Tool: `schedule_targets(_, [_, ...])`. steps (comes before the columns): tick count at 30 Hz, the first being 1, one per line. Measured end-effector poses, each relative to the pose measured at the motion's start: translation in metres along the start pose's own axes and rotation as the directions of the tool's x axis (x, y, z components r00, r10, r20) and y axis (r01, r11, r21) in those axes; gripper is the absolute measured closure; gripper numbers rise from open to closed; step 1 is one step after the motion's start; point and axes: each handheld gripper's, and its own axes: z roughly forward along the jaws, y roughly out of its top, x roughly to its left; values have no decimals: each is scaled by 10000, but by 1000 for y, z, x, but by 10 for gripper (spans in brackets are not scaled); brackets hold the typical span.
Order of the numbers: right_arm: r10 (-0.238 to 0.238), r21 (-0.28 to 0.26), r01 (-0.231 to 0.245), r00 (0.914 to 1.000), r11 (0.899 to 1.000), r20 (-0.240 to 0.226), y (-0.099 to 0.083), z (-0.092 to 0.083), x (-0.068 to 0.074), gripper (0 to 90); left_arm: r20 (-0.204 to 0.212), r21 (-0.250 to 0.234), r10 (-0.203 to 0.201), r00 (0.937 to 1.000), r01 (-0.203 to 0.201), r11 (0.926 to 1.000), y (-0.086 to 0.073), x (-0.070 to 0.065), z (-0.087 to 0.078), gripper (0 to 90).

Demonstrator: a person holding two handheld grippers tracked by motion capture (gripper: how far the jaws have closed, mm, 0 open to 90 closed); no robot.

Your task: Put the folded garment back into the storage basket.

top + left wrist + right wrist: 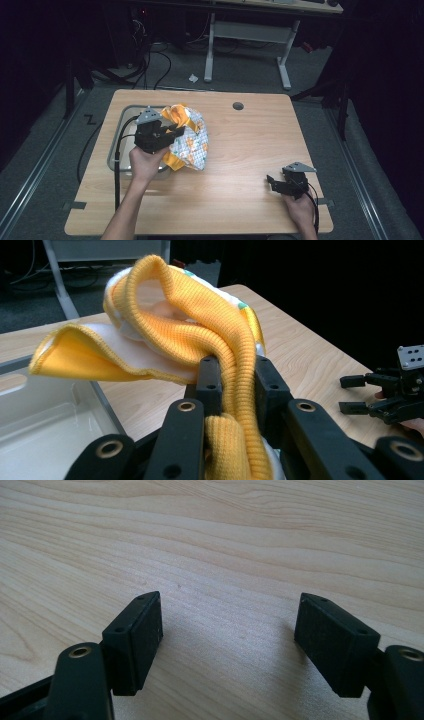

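A small yellow-trimmed white knitted garment with an orange print (pixel 190 140) hangs bunched over the wooden table (pixel 240 200), just beside a clear plastic tray (pixel 117 150). The left gripper (pixel 172 134) pinches its yellow ribbed band (pixel 235 390) between narrow jaws. The right gripper (pixel 274 183) rests well apart near the table's right front, jaws spread wide with nothing between them.

This looks like a lab or recording workspace, dimly lit, dark all around. A light wooden bench (pixel 240 165) with a round cable hole (pixel 238 106) stands on grey carpet (pixel 50 150). Behind it sits a second desk on a white metal frame (pixel 250 35), and black cables (pixel 150 65) snake across the floor toward gear in the shadows. Metal rails (pixel 35 175) run along the floor on both sides.
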Motion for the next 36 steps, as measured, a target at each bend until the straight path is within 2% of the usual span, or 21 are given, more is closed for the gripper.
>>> schedule_targets(3, [2, 1, -2, 10000, 10000, -4, 0, 0, 0, 275, -67, -13, 65, 10000, -65, 10000, 2, 1, -4, 775])
schedule_targets(14, [6, 1, -6, 10000, 10000, -3, 0, 0, 0, 275, -254, -280, -188, 9995, 181, 9994, 2, 13, -20, 775])
schedule_targets(19, [4, 0, -4, 10000, 10000, -4, 0, 0, 0, 275, -207, -425, -330, 9992, 321, 9986, 3, 21, -28, 774])
schedule_targets(36, [-2, -3, 2, 10000, 10000, 0, 0, 0, 0, 275, -582, -569, -683, 9960, 650, 9963, 2, 45, -49, 773])
